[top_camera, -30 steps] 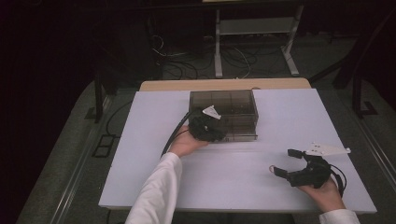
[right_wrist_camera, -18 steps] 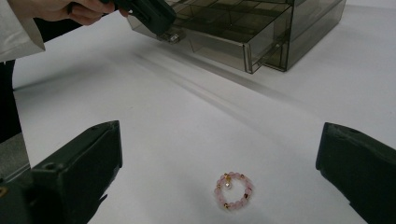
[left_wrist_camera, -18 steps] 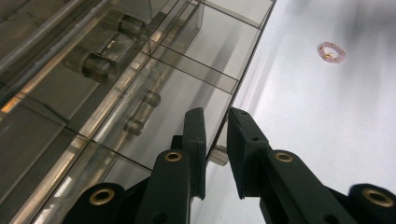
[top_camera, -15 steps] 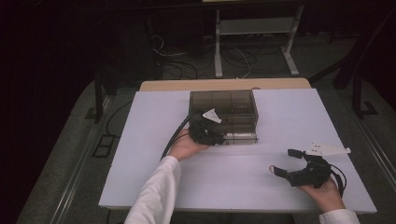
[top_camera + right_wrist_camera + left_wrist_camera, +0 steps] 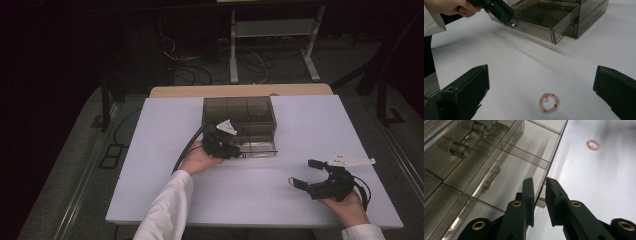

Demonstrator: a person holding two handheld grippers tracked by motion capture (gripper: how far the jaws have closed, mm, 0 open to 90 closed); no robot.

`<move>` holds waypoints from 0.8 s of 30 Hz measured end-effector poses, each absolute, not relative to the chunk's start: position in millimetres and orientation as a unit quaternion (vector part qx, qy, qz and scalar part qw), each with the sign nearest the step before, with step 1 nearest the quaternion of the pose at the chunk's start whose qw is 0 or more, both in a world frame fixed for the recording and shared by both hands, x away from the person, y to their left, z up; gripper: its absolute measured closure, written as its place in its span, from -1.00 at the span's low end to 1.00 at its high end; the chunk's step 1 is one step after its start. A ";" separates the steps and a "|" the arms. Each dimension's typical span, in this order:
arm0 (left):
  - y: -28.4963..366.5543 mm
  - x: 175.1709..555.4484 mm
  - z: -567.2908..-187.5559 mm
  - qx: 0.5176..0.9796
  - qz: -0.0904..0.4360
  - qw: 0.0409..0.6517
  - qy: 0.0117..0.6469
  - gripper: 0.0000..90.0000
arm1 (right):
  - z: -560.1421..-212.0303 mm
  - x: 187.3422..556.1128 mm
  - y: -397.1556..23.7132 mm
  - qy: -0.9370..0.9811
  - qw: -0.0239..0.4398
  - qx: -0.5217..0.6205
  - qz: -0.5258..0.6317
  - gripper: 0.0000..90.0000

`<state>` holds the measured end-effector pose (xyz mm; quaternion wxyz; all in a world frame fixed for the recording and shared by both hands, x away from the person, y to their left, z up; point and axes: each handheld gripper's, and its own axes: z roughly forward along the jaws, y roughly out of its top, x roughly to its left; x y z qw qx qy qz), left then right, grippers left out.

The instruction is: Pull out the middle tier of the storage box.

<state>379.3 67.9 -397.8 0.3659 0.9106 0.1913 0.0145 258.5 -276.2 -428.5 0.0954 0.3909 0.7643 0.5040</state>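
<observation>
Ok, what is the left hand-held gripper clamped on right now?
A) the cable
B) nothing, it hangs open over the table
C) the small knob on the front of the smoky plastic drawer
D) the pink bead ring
C: in the left gripper view the left hand-held gripper pinches the drawer knob at the drawer front, while the bead ring lies apart on the table.

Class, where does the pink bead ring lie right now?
In the right gripper view, the pink bead ring lies on the white table, between the right gripper jaws, which stand open, nearer than the drawer box.

Your way across the bench (image 5: 150, 165) is open at lower centre and left; the smoky drawer box (image 5: 239, 111) blocks upper centre, its pulled-out drawer (image 5: 255, 145) jutting toward you.
</observation>
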 end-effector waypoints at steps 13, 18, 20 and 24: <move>69.3 373.4 -399.3 0.912 0.011 0.364 0.187 0.68 | -429.0 259.1 -275.6 0.764 0.092 0.393 0.503 -1.00; 68.8 372.3 -398.6 0.913 0.008 0.364 0.186 0.63 | -429.1 259.1 -275.5 0.764 0.092 0.393 0.503 -1.00; 69.2 372.4 -398.0 0.914 0.008 0.363 0.184 0.61 | -429.2 259.2 -275.5 0.764 0.092 0.393 0.503 -1.00; 70.1 371.5 -395.4 0.914 0.008 0.362 0.182 0.57 | -429.1 259.2 -275.5 0.764 0.091 0.393 0.503 -1.00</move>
